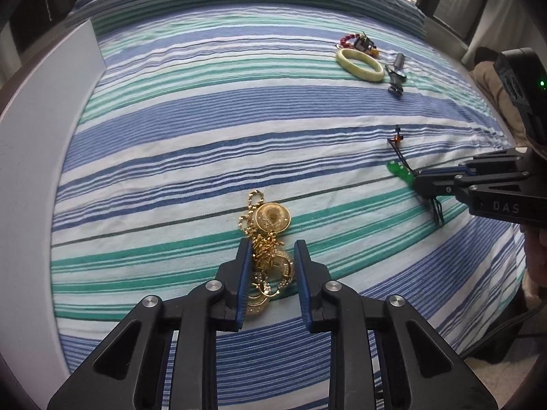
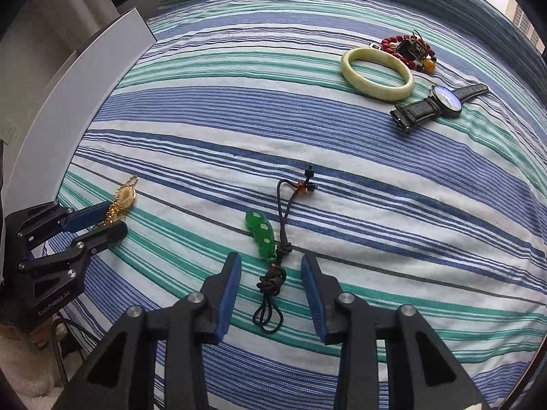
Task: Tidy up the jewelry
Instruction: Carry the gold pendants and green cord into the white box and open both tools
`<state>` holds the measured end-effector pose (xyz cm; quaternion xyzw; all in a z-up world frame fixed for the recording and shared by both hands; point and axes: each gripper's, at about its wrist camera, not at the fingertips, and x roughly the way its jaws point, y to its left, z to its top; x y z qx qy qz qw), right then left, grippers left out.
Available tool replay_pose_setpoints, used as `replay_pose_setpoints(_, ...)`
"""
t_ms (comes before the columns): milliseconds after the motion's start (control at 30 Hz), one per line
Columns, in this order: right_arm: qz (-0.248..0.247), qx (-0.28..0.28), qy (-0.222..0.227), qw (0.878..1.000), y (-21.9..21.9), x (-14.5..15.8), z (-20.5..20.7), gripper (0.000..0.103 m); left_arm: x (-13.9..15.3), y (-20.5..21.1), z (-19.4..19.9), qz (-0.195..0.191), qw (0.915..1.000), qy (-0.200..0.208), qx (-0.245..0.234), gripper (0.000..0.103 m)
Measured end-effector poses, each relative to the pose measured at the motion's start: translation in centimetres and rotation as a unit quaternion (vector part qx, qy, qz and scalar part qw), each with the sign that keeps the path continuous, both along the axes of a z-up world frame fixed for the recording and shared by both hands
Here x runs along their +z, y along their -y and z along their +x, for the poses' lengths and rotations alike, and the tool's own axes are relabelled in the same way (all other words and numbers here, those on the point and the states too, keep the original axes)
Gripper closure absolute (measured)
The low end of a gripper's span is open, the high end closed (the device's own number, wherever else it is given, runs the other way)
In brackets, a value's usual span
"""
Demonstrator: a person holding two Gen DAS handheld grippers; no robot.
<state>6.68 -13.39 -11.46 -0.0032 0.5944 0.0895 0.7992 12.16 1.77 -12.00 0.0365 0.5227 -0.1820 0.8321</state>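
A pile of gold jewelry [image 1: 270, 239] with round medallions and chain lies on the striped cloth [image 1: 205, 136]. My left gripper [image 1: 272, 249] is open with its fingers on either side of the pile's near part. In the right wrist view the gold jewelry [image 2: 123, 201] shows between the left gripper's fingers [image 2: 99, 218]. A green jade pendant on a dark cord [image 2: 265, 235] lies in front of my right gripper [image 2: 271, 266], which is open around the cord's knotted end. The pendant [image 1: 398, 171] and right gripper [image 1: 422, 186] show at right in the left wrist view.
A pale jade bangle [image 2: 377, 73], a red bead bracelet [image 2: 408, 49] and a black-strapped watch [image 2: 437, 102] lie at the far right of the cloth. A white panel [image 2: 85, 95] borders the left side. The cloth's near edge drops off below the grippers.
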Motion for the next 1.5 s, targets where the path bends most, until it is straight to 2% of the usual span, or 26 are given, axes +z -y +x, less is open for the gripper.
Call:
replay_pose_setpoints(100, 0.021, 0.001, 0.001, 1.000, 0.3, 1.0, -0.3, 0.092, 1.6, -1.6, -0.3, -0.036, 0.9991, 0.000, 0.023, 0.080)
replay_pose_setpoints(233, 0.046, 0.010, 0.028, 0.999, 0.6, 4.5, -0.9, 0.092, 5.0, -3.3, -0.8, -0.070, 0.9963, 0.019, 0.045, 0.080)
replay_pose_setpoints(500, 0.097, 0.048, 0.071, 0.992, -1.1, 11.5, -1.0, 0.092, 13.2, -8.1, -3.1, -0.108, 0.9878, 0.065, 0.091, 0.080)
replay_pose_setpoints(600, 0.106, 0.072, 0.087, 0.988, -3.5, 13.6, -0.6, 0.092, 16.3, -11.5, -4.5, -0.111, 0.9830, 0.083, 0.120, 0.080)
replay_pose_setpoints(733, 0.114, 0.116, 0.114, 0.980, -7.6, 16.6, 0.2, 0.092, 19.9, -17.4, -6.2, -0.110, 0.9725, 0.104, 0.177, 0.080)
replay_pose_setpoints(867, 0.120, 0.158, 0.140, 0.970, -12.6, 19.4, 1.9, 0.092, 21.5, -23.2, -7.1, -0.082, 0.9599, 0.119, 0.240, 0.080)
replay_pose_setpoints(967, 0.124, 0.185, 0.150, 0.963, -16.8, 20.9, 3.6, 0.092, 20.9, -26.9, -6.5, -0.064, 0.9532, 0.101, 0.278, 0.080)
replay_pose_setpoints(1100, 0.120, 0.218, 0.142, 0.958, -23.0, 21.6, 6.1, 0.092, 17.9, -30.7, -4.6, -0.035, 0.9487, 0.052, 0.310, 0.080)
replay_pose_setpoints(1200, 0.107, 0.241, 0.132, 0.956, -27.6, 21.0, 7.7, 0.092, 15.2, -33.3, -2.9, -0.030, 0.9423, 0.016, 0.333, 0.080)
replay_pose_setpoints(1300, 0.089, 0.256, 0.111, 0.956, -31.8, 19.0, 9.5, 0.092, 12.3, -35.5, -1.5, -0.027, 0.9333, -0.013, 0.358, 0.080)
replay_pose_setpoints(1500, 0.032, 0.259, 0.050, 0.964, -37.2, 11.6, 13.4, 0.092, 7.1, -38.7, -0.7, -0.025, 0.9141, -0.063, 0.400, 0.080)
